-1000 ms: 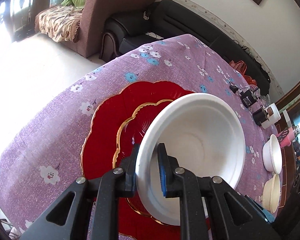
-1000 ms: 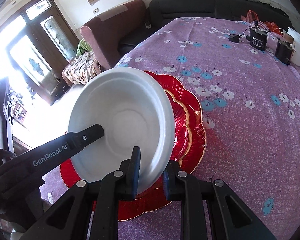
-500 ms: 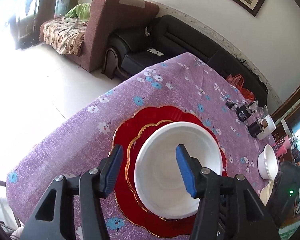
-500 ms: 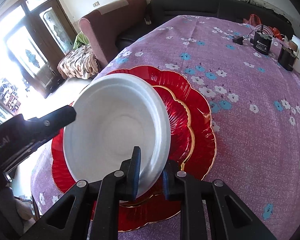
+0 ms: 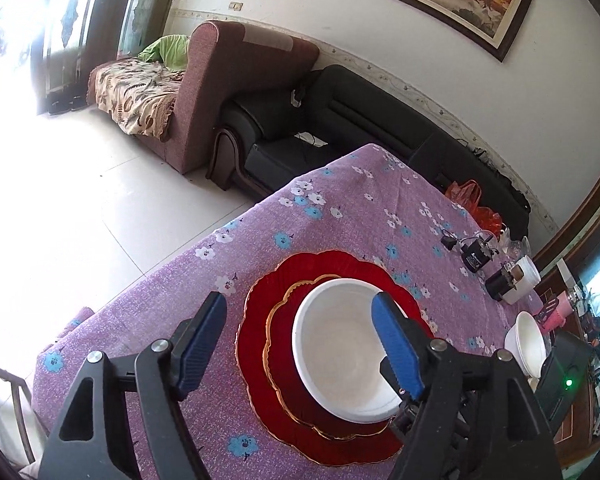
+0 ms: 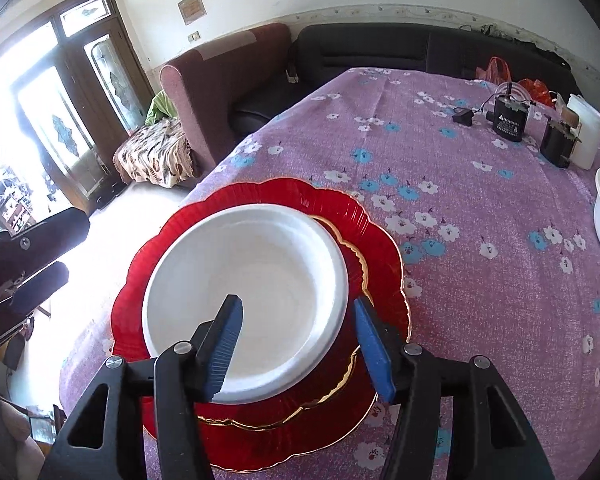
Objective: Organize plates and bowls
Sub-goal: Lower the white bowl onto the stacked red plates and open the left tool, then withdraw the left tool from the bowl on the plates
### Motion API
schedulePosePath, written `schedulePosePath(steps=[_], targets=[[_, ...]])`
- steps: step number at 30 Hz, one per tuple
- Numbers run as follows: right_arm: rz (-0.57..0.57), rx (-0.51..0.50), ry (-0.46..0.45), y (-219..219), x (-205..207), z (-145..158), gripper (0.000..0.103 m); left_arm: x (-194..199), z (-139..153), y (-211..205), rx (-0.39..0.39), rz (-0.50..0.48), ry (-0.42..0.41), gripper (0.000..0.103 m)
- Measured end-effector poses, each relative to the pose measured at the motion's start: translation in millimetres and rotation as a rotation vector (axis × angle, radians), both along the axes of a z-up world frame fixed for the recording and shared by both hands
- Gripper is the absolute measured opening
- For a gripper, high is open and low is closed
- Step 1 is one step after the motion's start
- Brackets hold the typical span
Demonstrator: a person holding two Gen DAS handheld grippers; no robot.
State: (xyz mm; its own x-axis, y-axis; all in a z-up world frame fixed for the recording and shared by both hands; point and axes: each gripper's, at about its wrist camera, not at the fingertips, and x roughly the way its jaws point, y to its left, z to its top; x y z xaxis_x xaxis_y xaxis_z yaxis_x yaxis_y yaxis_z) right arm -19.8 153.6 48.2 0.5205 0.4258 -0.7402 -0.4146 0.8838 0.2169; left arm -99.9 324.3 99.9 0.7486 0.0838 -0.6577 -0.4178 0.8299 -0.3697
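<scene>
my left gripper (image 5: 300, 344) and right gripper (image 6: 296, 344) are both wide open, holding nothing, around the round white bowl's (image 6: 246, 300) rim on the red scalloped plates (image 6: 380, 248).

Left gripper (image 5: 300, 346), right gripper (image 6: 300, 348): fingers spread.

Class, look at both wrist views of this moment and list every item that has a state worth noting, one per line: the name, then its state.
Left claw: open, holding nothing.
Right claw: open, straddling the white bowl's near rim.
White bowl: upright, empty, resting on the small red plate.
Small red plate: stacked on the large red plate.
Large red plate: flat on the tablecloth.
Second white bowl: upright, apart from the stack.
</scene>
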Motion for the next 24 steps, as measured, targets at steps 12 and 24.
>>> schedulePosePath(steps=[12,24], targets=[[-0.055,0.018,-0.096,-46,-23,27,0.063,-22,39,-59,0.366,0.063,-0.098,0.098],[-0.151,0.007,-0.195,-118,-40,38,0.069,-14,41,-133,0.483,-0.09,-0.06,0.103]])
